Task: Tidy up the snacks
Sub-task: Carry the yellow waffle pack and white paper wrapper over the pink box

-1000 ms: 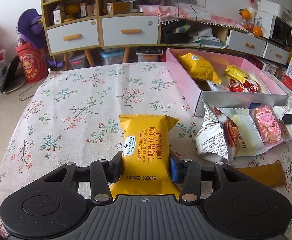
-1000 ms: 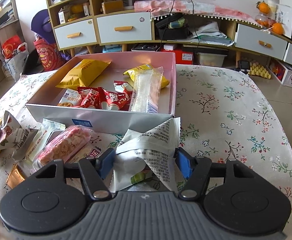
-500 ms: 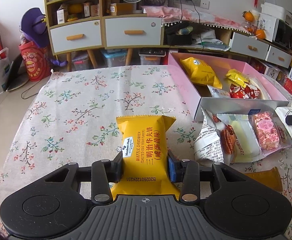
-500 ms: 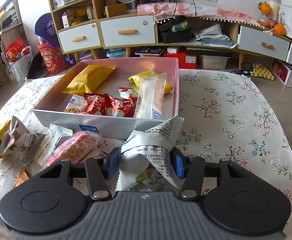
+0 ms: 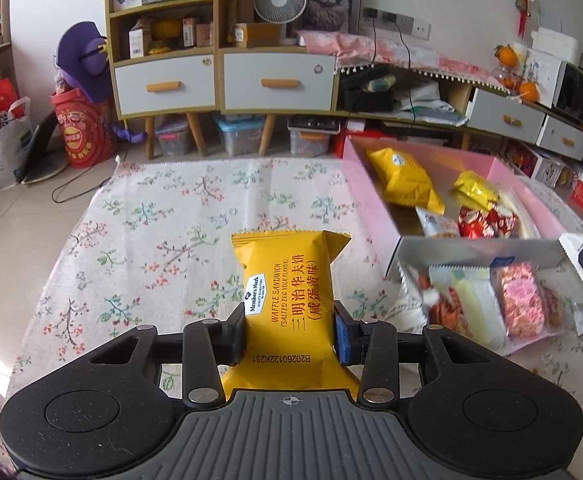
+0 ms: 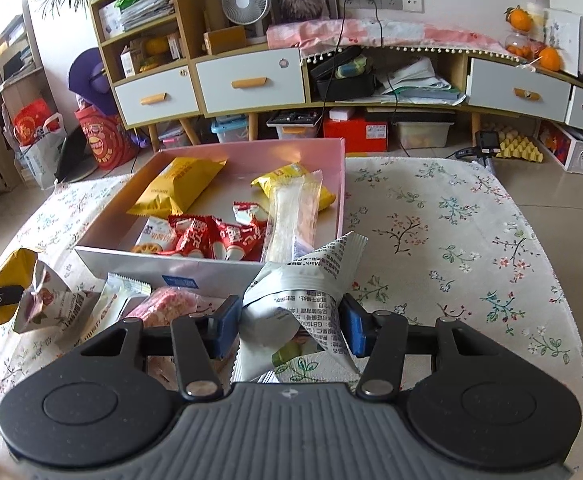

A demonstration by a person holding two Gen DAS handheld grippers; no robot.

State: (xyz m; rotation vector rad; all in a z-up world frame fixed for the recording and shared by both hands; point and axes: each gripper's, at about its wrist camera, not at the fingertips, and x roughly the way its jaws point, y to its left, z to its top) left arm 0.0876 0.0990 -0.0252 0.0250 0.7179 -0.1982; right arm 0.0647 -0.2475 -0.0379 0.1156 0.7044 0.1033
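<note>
My left gripper [image 5: 289, 336] is shut on a yellow waffle sandwich packet [image 5: 289, 292] and holds it above the floral tablecloth [image 5: 163, 232]. My right gripper [image 6: 287, 328] is shut on a grey-white printed snack packet [image 6: 303, 296], lifted just in front of the pink box [image 6: 341, 200]. The pink box [image 5: 367, 196] holds a yellow packet [image 6: 179, 186], red packets [image 6: 211, 238], a clear long packet [image 6: 291, 216] and others. The yellow packet and left gripper show at the far left of the right wrist view [image 6: 11, 280].
Loose snacks lie in front of the box: a pink nougat pack [image 5: 521, 304], a pale green pack [image 5: 475, 308], a nut pack [image 6: 51, 304]. Shelves and drawers [image 5: 219, 80] stand behind the table. The tablecloth [image 6: 451, 240] spreads right of the box.
Both grippers have risen with their packets. The right gripper's jaws have closed tighter on the grey-white packet and lifted it off the cloth toward the box.
</note>
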